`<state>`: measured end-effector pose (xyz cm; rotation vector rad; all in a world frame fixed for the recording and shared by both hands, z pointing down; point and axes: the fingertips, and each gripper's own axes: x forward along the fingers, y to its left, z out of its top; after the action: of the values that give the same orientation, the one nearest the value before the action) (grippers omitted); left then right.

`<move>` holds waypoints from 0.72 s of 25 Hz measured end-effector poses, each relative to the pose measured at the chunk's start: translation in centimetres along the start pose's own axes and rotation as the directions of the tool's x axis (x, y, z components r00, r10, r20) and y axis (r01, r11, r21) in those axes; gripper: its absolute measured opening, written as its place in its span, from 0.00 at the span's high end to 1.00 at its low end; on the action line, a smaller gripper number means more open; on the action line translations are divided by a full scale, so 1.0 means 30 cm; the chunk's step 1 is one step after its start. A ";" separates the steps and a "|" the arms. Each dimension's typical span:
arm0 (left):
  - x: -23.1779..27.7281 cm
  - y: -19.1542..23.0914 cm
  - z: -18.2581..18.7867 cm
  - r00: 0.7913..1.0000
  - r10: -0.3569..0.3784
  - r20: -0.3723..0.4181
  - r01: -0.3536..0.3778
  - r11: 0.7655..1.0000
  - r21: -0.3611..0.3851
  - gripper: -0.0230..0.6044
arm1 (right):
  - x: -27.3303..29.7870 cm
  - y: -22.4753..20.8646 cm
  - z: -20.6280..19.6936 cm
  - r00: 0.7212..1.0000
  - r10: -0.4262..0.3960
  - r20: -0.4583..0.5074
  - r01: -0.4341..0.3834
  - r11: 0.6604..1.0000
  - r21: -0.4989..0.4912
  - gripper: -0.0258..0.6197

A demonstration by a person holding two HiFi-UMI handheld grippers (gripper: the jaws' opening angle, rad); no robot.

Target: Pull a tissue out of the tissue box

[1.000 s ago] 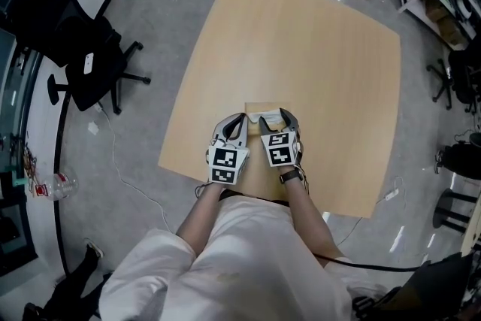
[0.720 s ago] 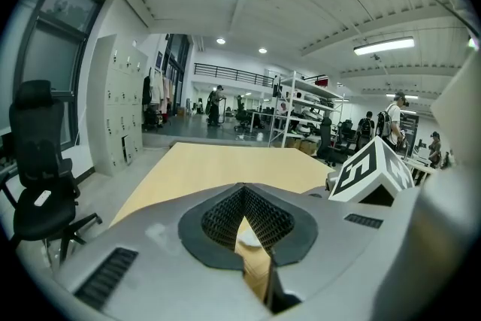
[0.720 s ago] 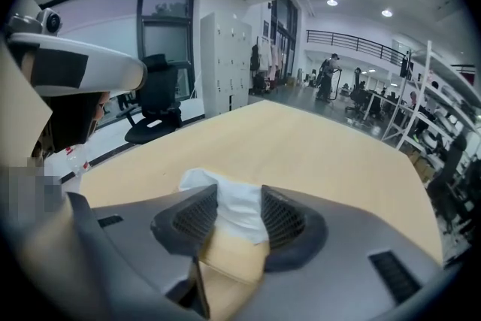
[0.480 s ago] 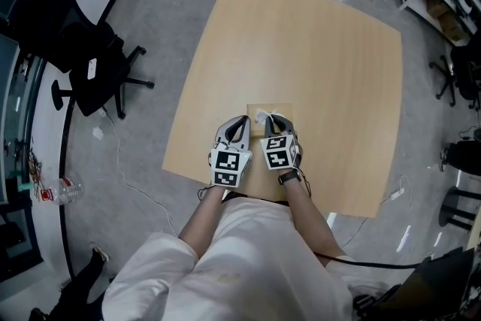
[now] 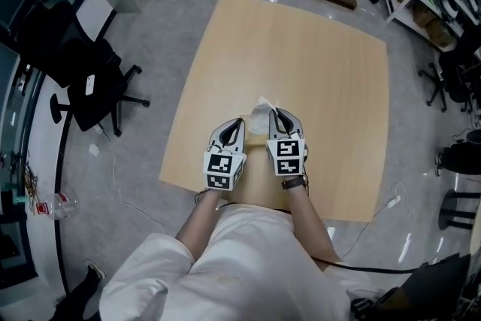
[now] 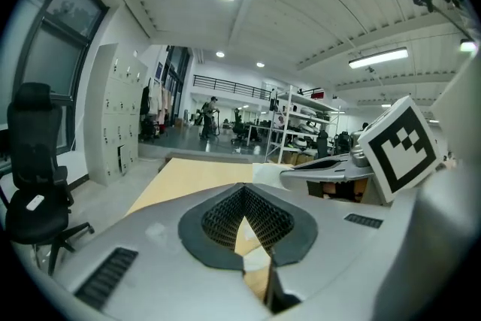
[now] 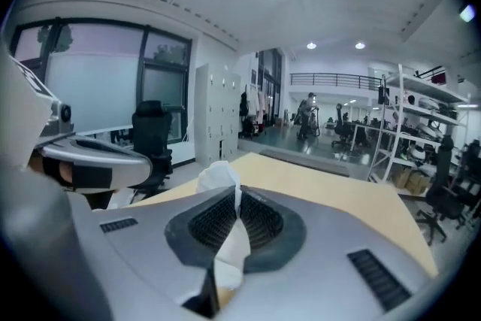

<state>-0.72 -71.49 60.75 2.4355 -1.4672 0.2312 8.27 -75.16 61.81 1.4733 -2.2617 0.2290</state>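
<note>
Pale wooden table (image 5: pixel 331 86) fills the middle of the head view, with a black office chair (image 5: pixel 86 75) off to its left on the grey floor. Your left gripper (image 5: pixel 237 122) has its jaws together on nothing. Just right of it the tissue (image 5: pixel 261 112) stands up white, pinched by your right gripper (image 5: pixel 277 113), whose jaws are clamped tight on it. Only a sliver of the tissue box (image 5: pixel 257 137) shows between the two tools. Nothing seems to pin that box, so it may well lift with the sheet. A sharp tug could also tear the thin fold.
</note>
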 end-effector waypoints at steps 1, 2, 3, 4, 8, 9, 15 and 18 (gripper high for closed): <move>-0.005 -0.003 0.038 1.000 -0.003 0.021 0.003 1.000 -0.001 0.98 | -0.027 -0.014 0.046 0.999 -0.009 0.035 0.008 1.000 0.008 0.94; -0.011 -0.007 0.084 0.999 -0.006 0.046 0.006 1.000 0.002 0.98 | -0.054 -0.028 0.092 0.997 -0.017 0.070 0.016 1.000 0.017 0.94; -0.017 -0.012 0.137 0.997 -0.009 0.074 0.009 1.000 0.007 0.98 | -0.083 -0.042 0.137 0.994 -0.026 0.104 0.023 0.999 0.030 0.94; -0.026 -0.017 0.192 0.994 -0.012 0.106 0.011 1.000 0.013 0.98 | -0.113 -0.056 0.181 0.990 -0.037 0.135 0.031 0.998 0.045 0.94; -0.070 -0.037 0.380 0.978 -0.013 0.210 0.004 0.999 0.045 0.98 | -0.232 -0.098 0.335 0.966 -0.088 0.243 0.069 0.994 0.085 0.94; -0.082 -0.045 0.414 0.974 -0.013 0.227 0.001 0.999 0.054 0.98 | -0.259 -0.102 0.366 0.959 -0.093 0.269 0.072 0.994 0.087 0.94; -0.154 -0.127 0.566 0.948 -0.057 0.312 0.029 0.995 0.092 0.98 | -0.400 -0.111 0.497 0.917 -0.117 0.382 0.097 0.993 0.073 0.94; -0.189 -0.154 0.611 0.936 -0.072 0.343 0.040 0.994 0.100 0.98 | -0.451 -0.112 0.529 0.902 -0.149 0.406 0.135 0.989 0.064 0.94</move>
<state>0.48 -70.66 41.06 2.6928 -1.5489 -0.1579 11.78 -71.08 41.39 1.8381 -2.4583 -0.0998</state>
